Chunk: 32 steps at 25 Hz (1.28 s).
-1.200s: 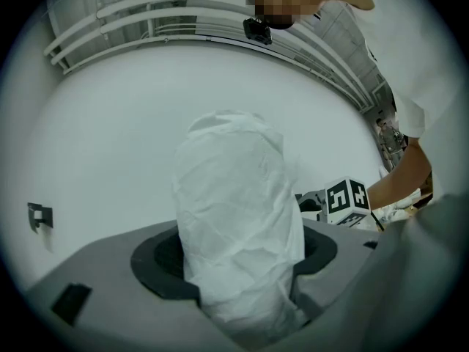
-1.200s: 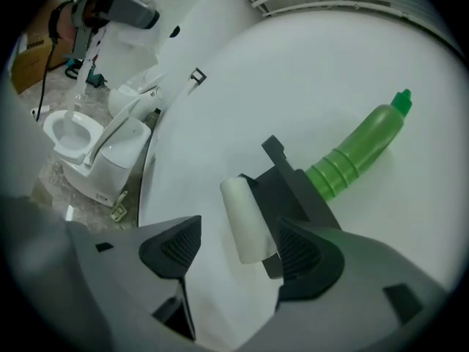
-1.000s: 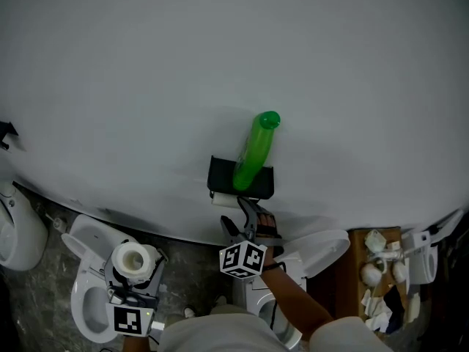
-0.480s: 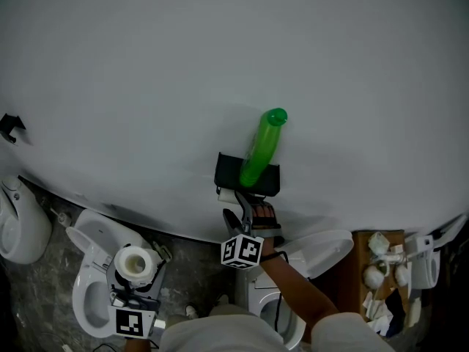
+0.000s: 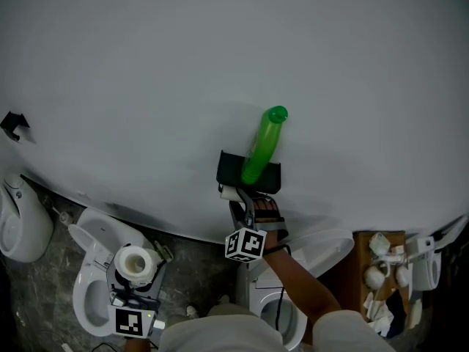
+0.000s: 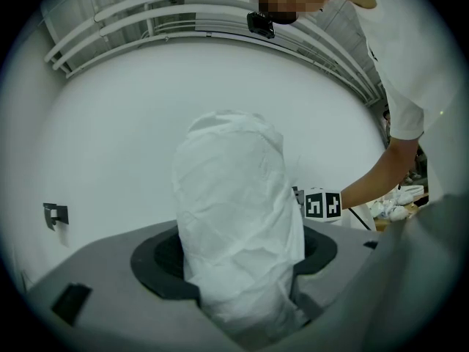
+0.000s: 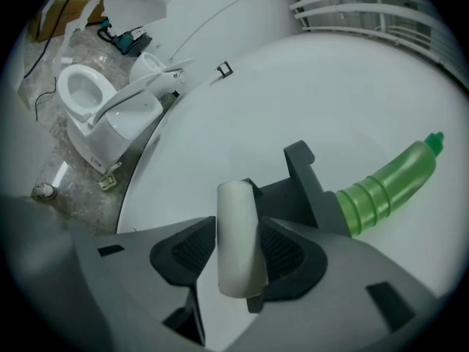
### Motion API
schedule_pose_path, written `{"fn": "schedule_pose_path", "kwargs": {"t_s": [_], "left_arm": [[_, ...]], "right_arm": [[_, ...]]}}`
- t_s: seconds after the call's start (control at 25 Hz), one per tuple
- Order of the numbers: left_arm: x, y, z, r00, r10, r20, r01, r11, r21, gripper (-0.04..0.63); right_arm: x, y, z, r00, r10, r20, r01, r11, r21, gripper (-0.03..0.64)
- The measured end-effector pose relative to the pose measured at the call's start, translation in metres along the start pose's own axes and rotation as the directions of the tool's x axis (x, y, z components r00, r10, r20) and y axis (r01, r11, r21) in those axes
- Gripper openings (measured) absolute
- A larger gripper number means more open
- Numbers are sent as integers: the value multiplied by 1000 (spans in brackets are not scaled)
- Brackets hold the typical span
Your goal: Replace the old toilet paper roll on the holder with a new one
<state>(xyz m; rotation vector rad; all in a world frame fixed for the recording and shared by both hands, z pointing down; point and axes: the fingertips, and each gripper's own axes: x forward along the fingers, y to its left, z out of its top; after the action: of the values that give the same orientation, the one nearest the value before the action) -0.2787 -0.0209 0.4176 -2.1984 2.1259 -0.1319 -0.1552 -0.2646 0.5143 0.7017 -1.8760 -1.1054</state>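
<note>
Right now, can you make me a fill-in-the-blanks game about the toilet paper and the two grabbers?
1. The left gripper holds a fat new roll whose paper is ___.
2. The bottle on top of the black holder is ___.
3. The thin old roll is clamped by the ___ gripper.

Missing words: white; green; right.

The right gripper has just been closing its jaws, and the old roll is between them.
</note>
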Motion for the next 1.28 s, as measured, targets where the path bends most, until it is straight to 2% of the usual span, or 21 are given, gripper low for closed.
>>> {"fn": "schedule_pose_path", "kwargs": {"t_s": [0.04, 0.64, 0.8, 1.12, 1.16, 1.2, 1.28], "left_arm": [[0, -1, 0, 1000, -1, 1, 1, 1000, 1, 337], [30, -37, 9, 998, -64, 4, 64, 998, 27, 337], [41, -50, 8, 996, -88, -5, 88, 996, 30, 337], [75, -86, 13, 985, -170, -6, 170, 982, 87, 337], [79, -91, 14, 982, -187, -6, 186, 976, 117, 337], [83, -97, 17, 978, -210, -7, 208, 961, 181, 337], [93, -109, 20, 968, -251, -21, 245, 916, 317, 337]], "right_arm": [[-1, -1, -1, 1000, -2, 4, 2, 1000, -2, 164], [-20, -15, -60, 999, -19, -28, 19, 1000, 0, 175], [-26, -18, -81, 998, -23, -50, 25, 999, 38, 175], [-56, -25, -135, 993, -36, -111, 51, 989, 136, 175], [-62, -27, -141, 992, -42, -116, 59, 986, 153, 175], [-69, -28, -147, 992, -48, -121, 68, 983, 173, 175], [-82, -31, -157, 990, -59, -129, 86, 973, 215, 175]]}}
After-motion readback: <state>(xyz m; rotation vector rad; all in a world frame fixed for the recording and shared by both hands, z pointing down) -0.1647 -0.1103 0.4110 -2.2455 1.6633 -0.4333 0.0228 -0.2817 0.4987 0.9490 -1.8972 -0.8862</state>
